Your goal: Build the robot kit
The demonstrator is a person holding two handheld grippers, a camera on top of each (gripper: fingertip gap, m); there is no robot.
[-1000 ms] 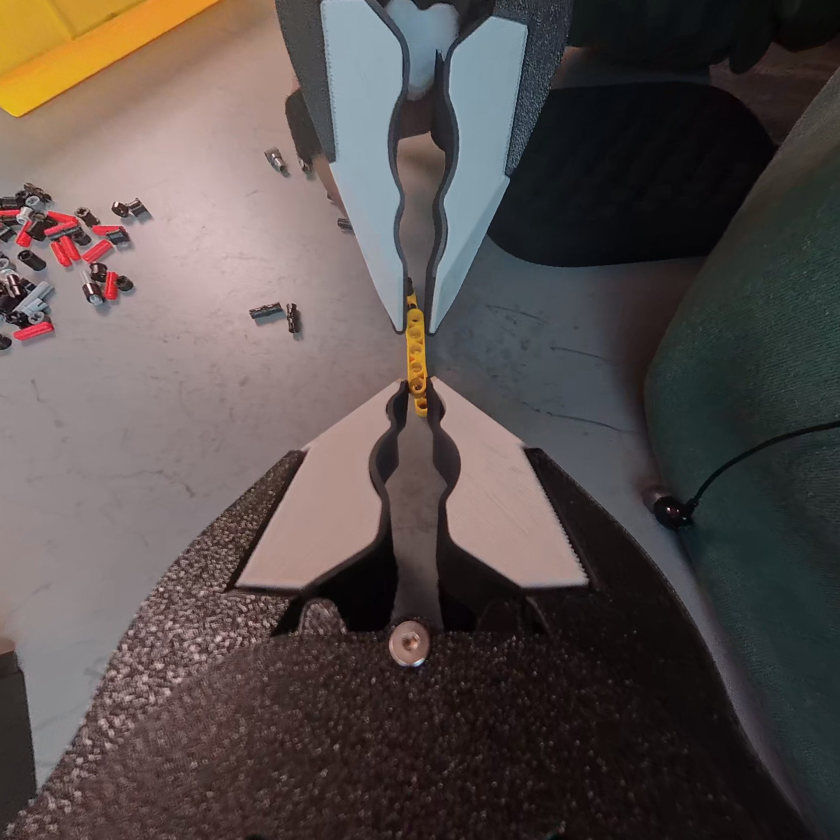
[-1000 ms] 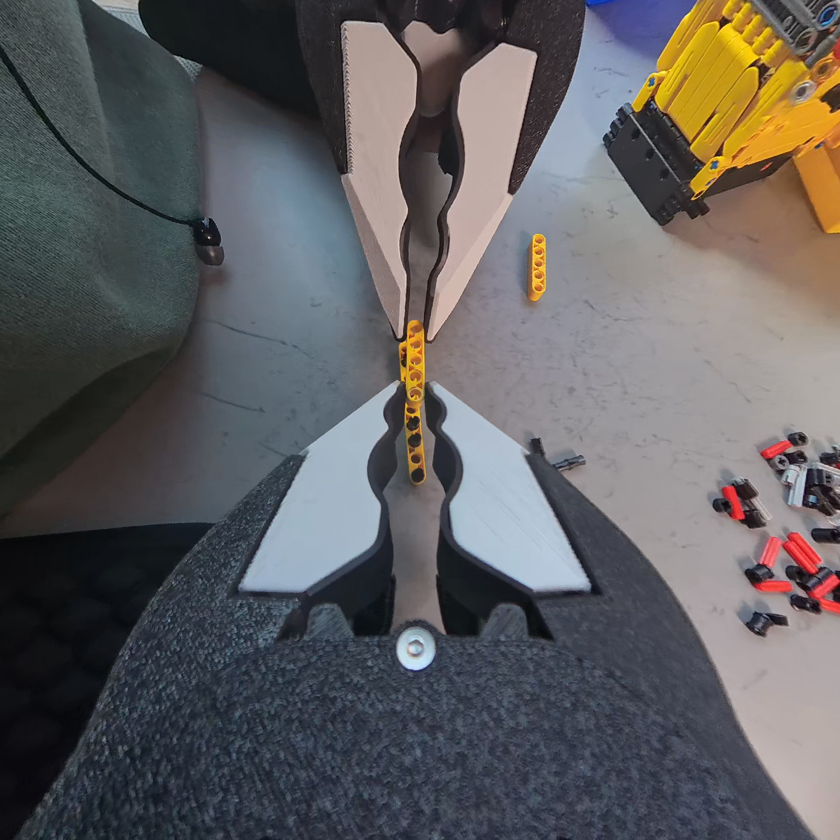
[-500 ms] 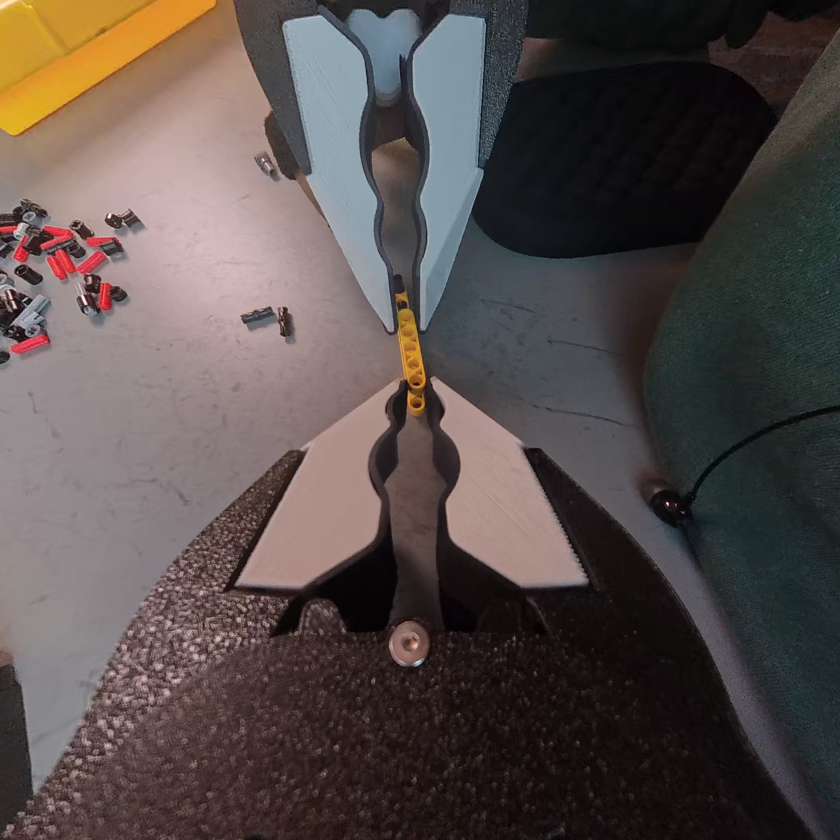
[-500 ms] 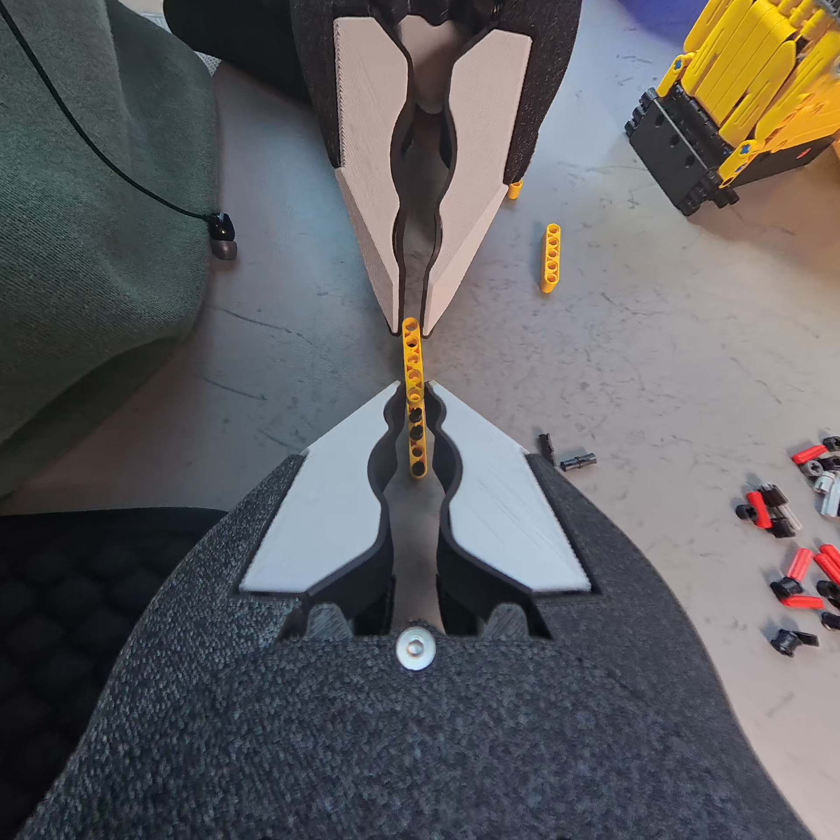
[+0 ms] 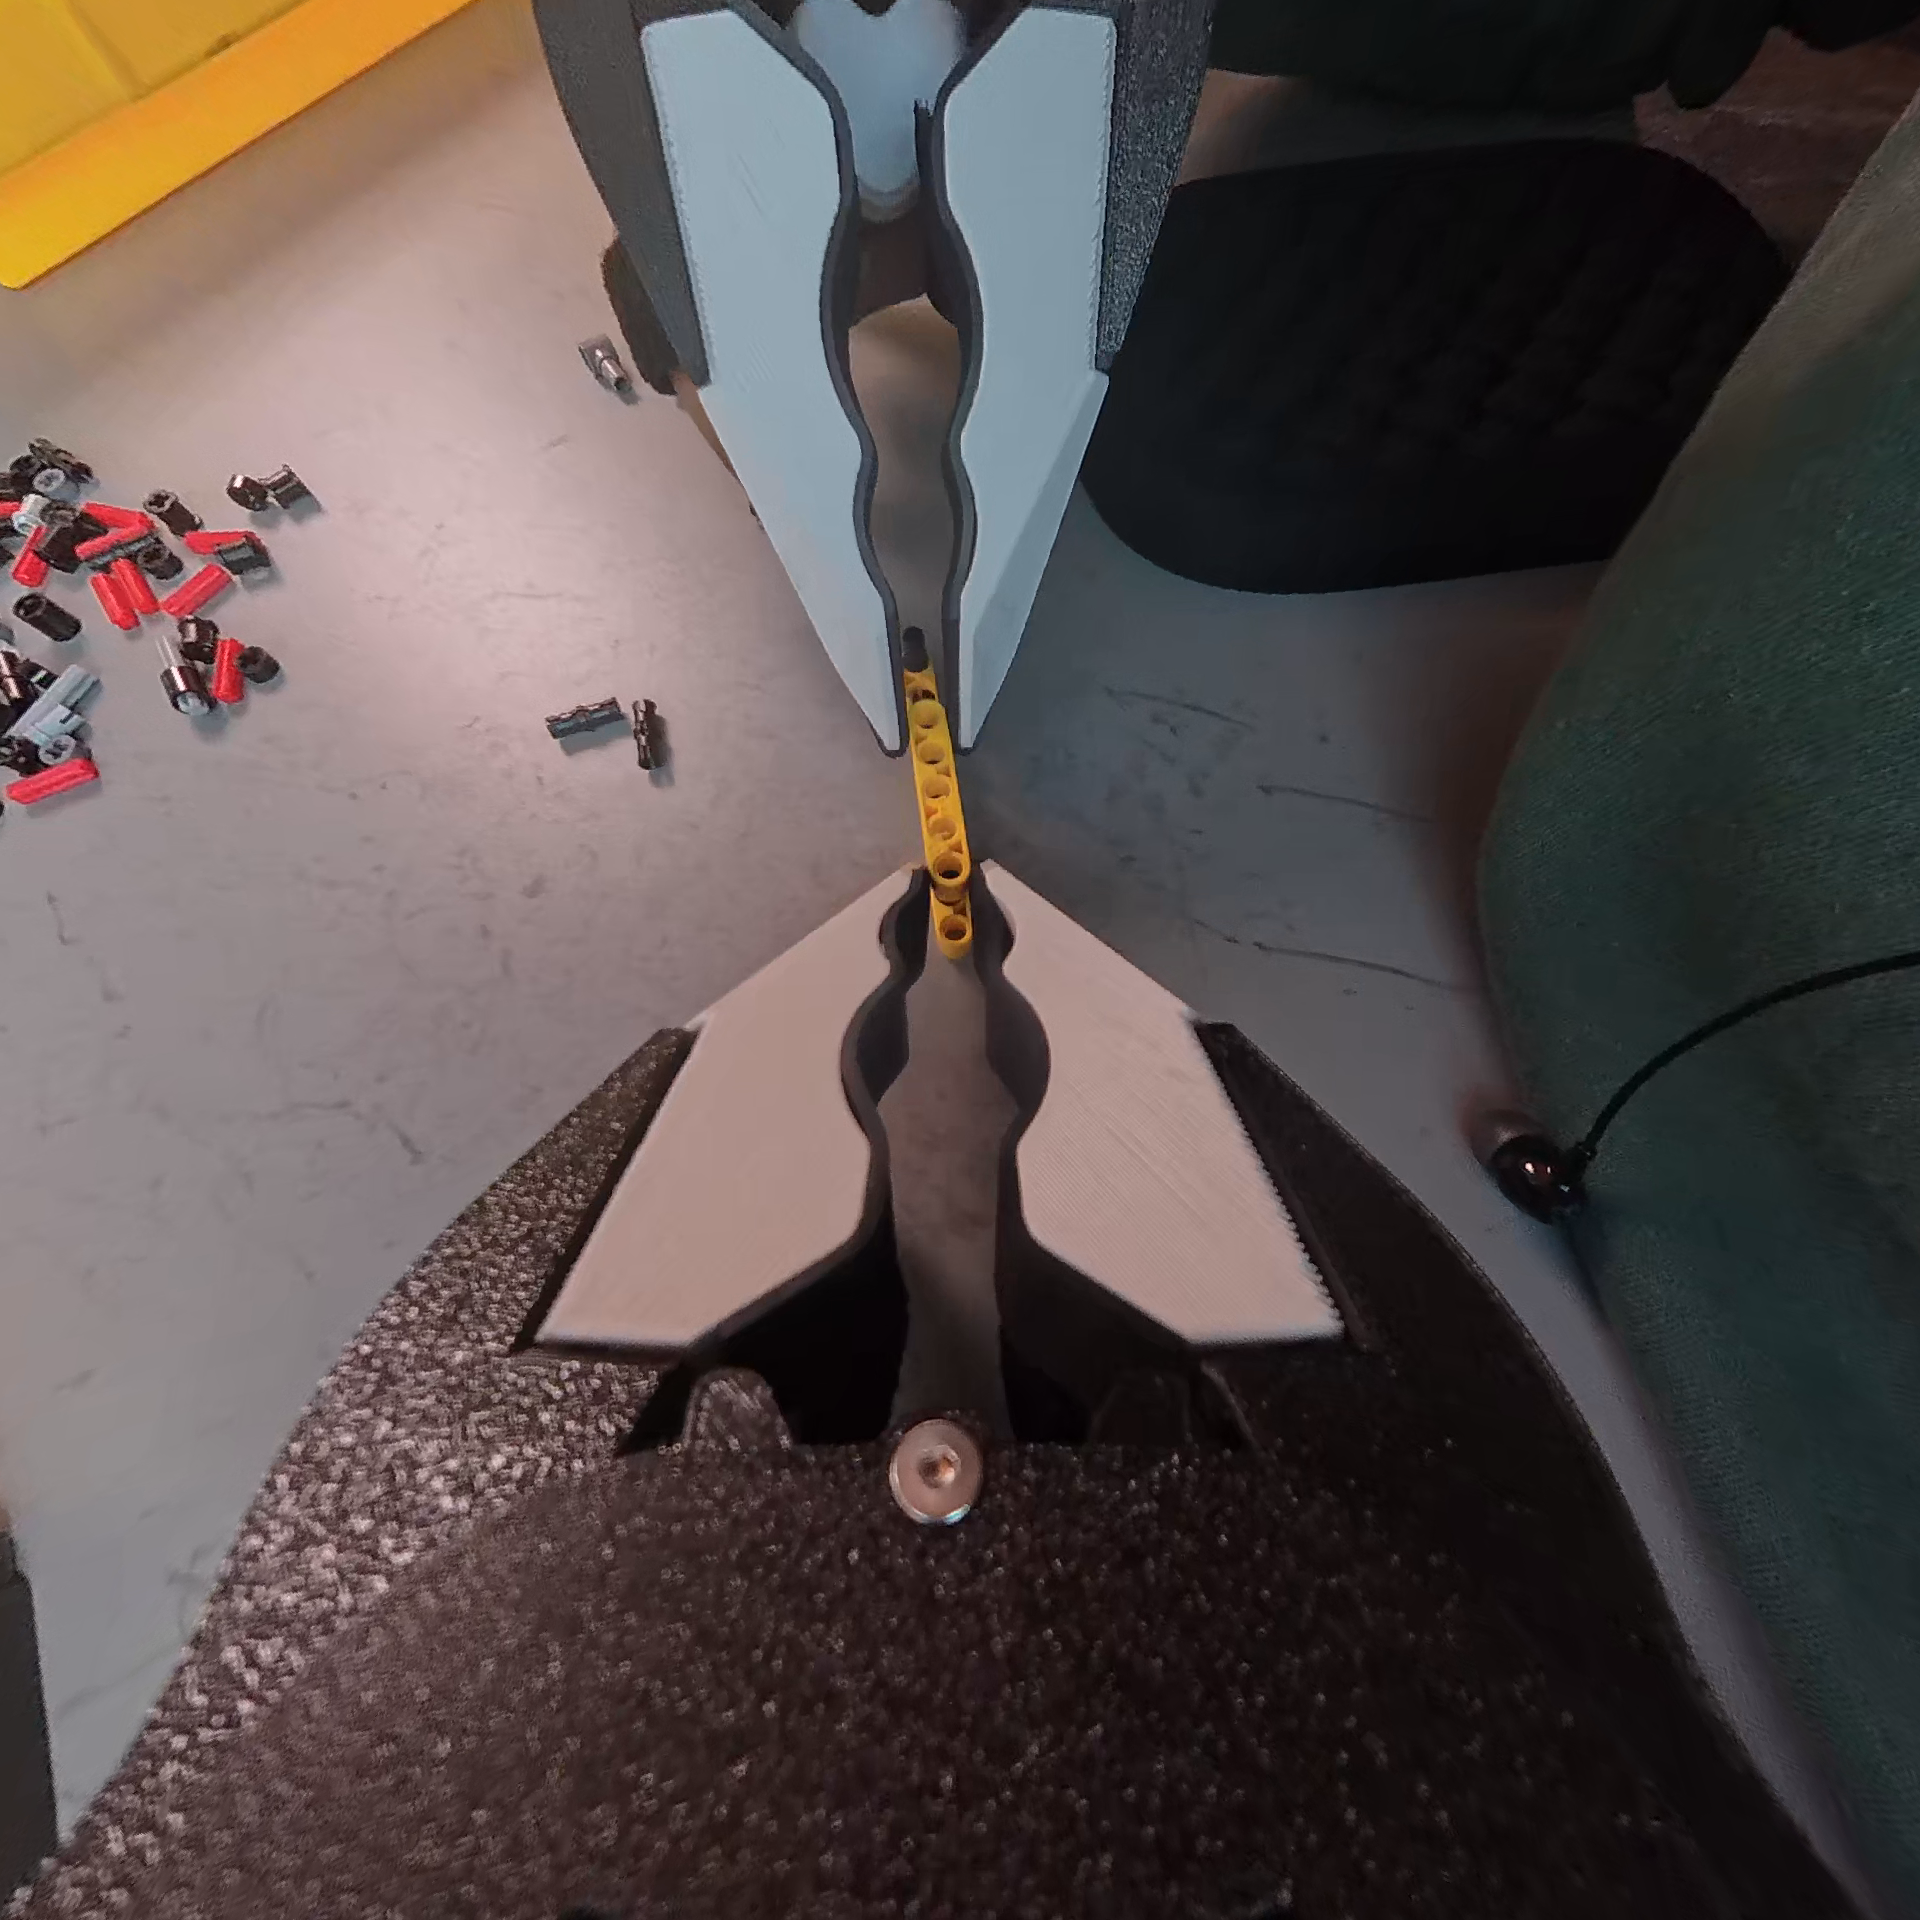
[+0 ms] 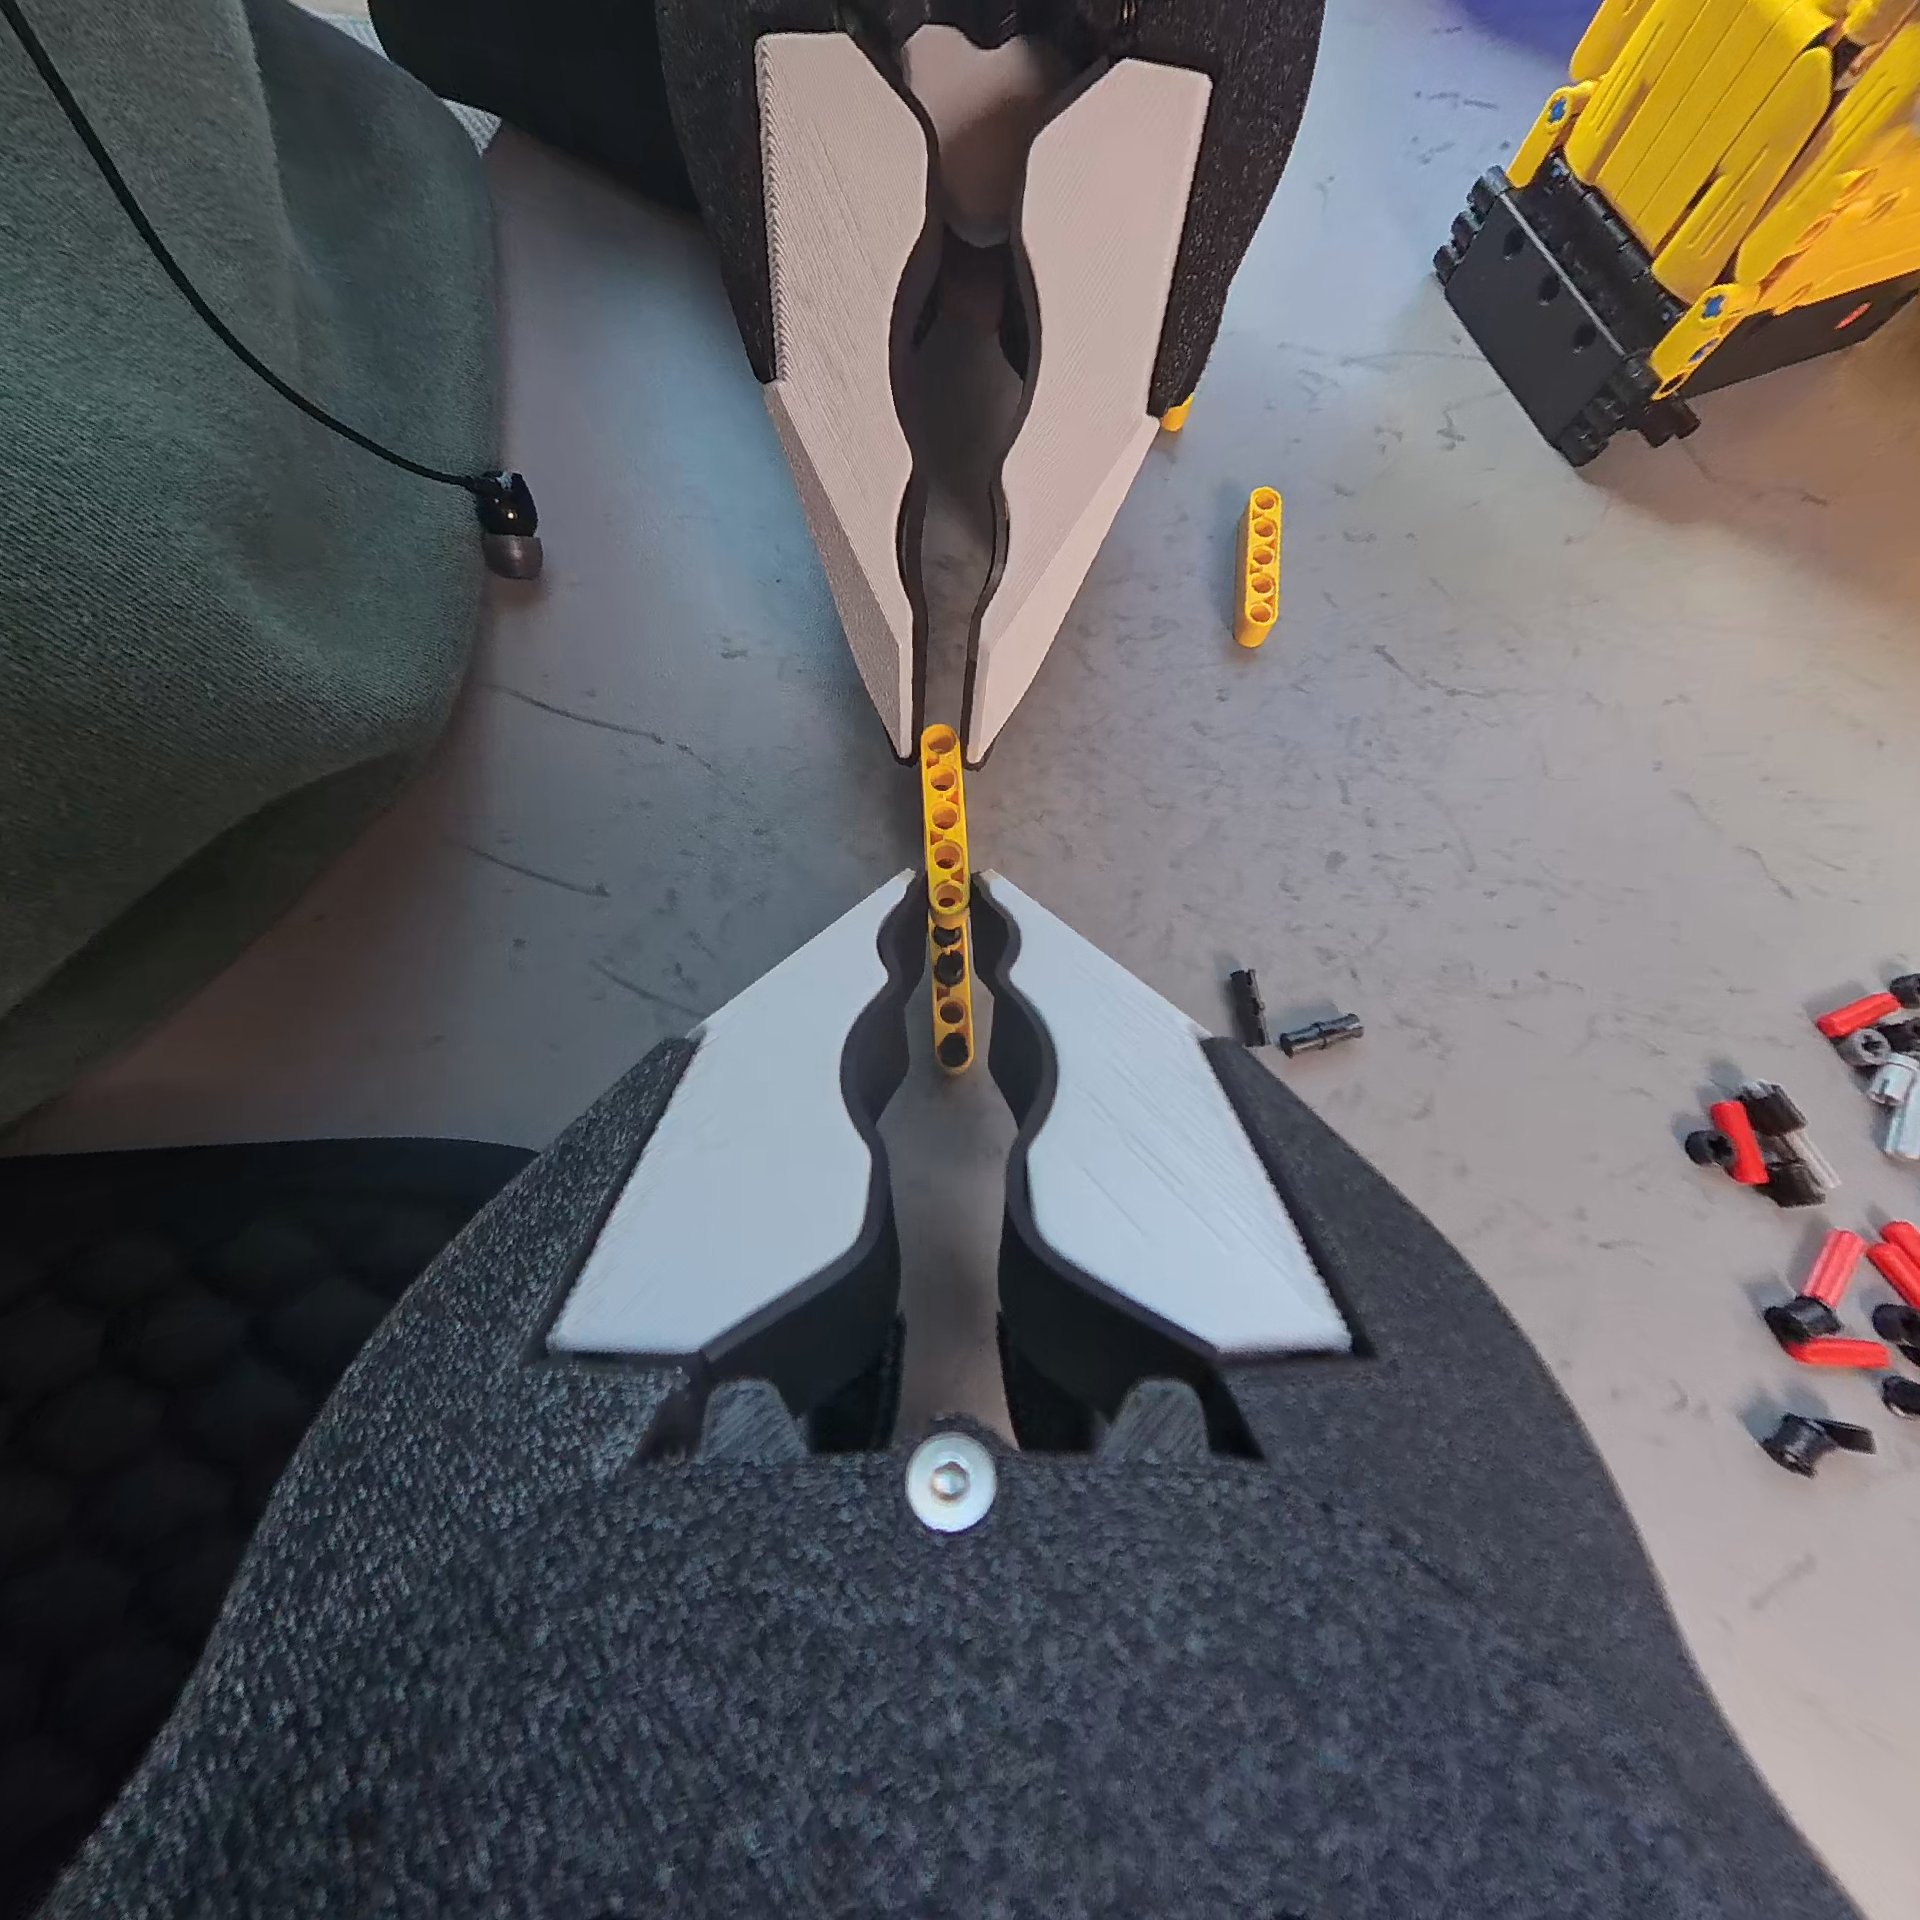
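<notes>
The left gripper is clamped on the near end of a yellow beam, and the right gripper is clamped on a second yellow beam that carries black pins in its holes. In the right wrist view the two beams overlap end to end between the opposed gripper tips, above the grey table; whether they are pinned together or only lie against each other cannot be told. Each grip takes only a short length of beam at the very tips, so a small twist of either gripper is likely to lever a beam out of line or out of the jaws. If the grippers pull apart or push off-axis, the overlap can shear open and a pin can drop out. A dropped part falls to the table near the two loose black pins, or farther right among the pile of red and black connectors, where it is hard to single out. A spare yellow beam lies on the table right of the left gripper as seen in the right wrist view, and a yellow and black model stands at the far right. A green cushion with a black cord lies close on the right of the left wrist view; a wide swing can snag the cord.
</notes>
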